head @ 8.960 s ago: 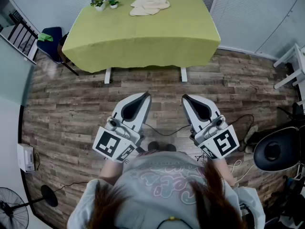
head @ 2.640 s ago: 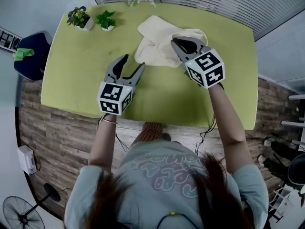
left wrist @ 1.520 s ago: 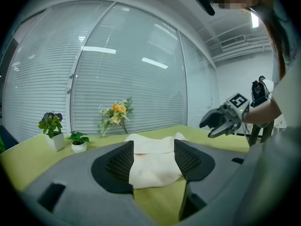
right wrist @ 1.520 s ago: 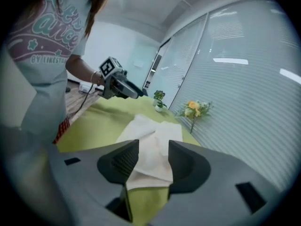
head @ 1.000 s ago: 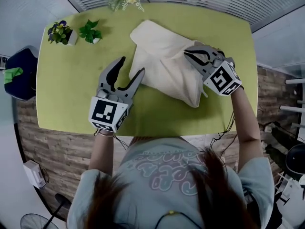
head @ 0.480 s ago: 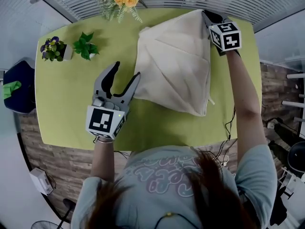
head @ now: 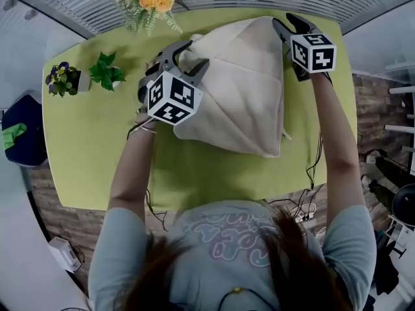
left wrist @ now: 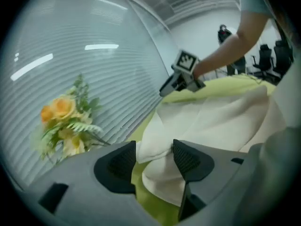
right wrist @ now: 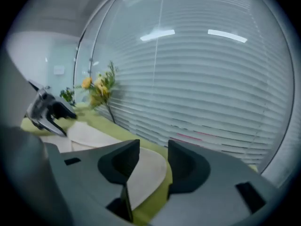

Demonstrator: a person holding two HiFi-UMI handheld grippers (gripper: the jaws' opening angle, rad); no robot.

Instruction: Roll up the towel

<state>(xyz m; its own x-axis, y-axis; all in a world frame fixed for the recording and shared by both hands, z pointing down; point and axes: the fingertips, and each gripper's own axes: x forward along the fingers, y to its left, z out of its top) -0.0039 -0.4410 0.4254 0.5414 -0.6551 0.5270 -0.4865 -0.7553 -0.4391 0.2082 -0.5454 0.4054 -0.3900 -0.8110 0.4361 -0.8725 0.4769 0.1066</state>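
Head view: the cream towel (head: 240,89) lies spread on the far right part of the table (head: 97,154). It is soft cloth with long diagonal creases, and the table's cover is matte green. There is open green at the left and along the near edge, little on the right. Flowers (head: 152,2) stand at the far edge near the towel's far-left corner, and two small potted plants (head: 104,73) sit well off to the left. Both your arms reach forward: your left gripper (head: 187,56) is at the towel's far-left corner, your right gripper (head: 293,24) at the far-right corner. Left gripper view: the jaws stand wide, and a bunched fold of the towel corner sits between the dark ribbed pads (left wrist: 120,166), not squeezed. The flowers are close on the left, with slatted blinds (left wrist: 94,55) behind. Right gripper view: the jaws have just been opening and are now partly apart. The towel's rounded corner lies flat on the green below and between them, and neither pad presses it. The blinds are straight ahead, just past the table edge.
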